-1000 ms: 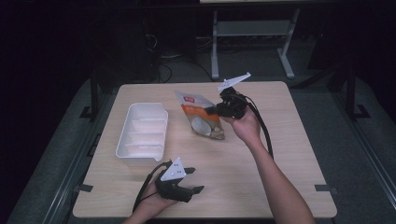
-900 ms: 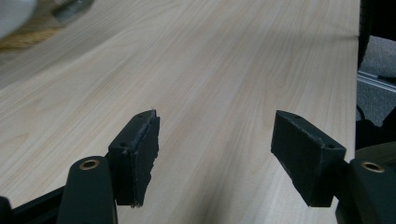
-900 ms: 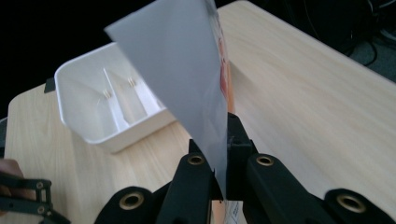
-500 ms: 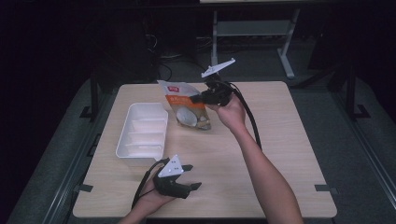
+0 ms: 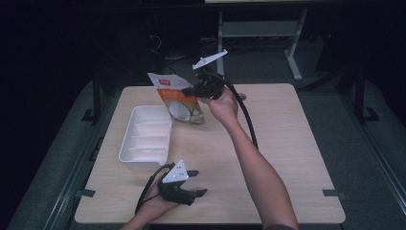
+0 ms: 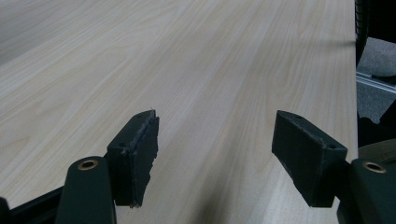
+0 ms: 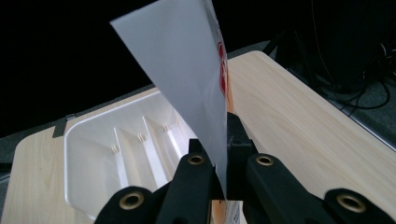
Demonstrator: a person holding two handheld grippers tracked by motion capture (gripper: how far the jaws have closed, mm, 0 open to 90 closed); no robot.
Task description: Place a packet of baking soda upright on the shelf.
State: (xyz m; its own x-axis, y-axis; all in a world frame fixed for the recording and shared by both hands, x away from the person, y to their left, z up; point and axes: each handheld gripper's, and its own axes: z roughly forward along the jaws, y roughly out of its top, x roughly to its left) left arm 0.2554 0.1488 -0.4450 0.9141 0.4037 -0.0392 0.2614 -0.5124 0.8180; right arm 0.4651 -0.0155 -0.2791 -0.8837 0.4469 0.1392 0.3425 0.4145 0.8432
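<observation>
A white and orange snack pouch (image 5: 178,98) hangs in the air over the table, just right of the white divided tray (image 5: 146,138). My right gripper (image 5: 187,90) is shut on the pouch's top edge, held up by a raised hand. In the right gripper view the pouch (image 7: 196,84) stands edge-on, pinched where my right gripper (image 7: 223,161) closes, with the tray (image 7: 84,154) below and behind it. My left gripper (image 5: 195,183) rests near the table's front edge, open. In the left gripper view my left gripper (image 6: 215,163) has bare wood between its spread jaws.
The light wooden table (image 5: 287,143) has free room on its right half. A cable (image 5: 246,117) trails from the right gripper along the forearm. Beyond the table's far edge stands a grey metal frame (image 5: 292,43) on a dark floor.
The right gripper has carried the pouch up and to the left, from lying on the table to hanging beside the tray. The left gripper has stayed in place.
</observation>
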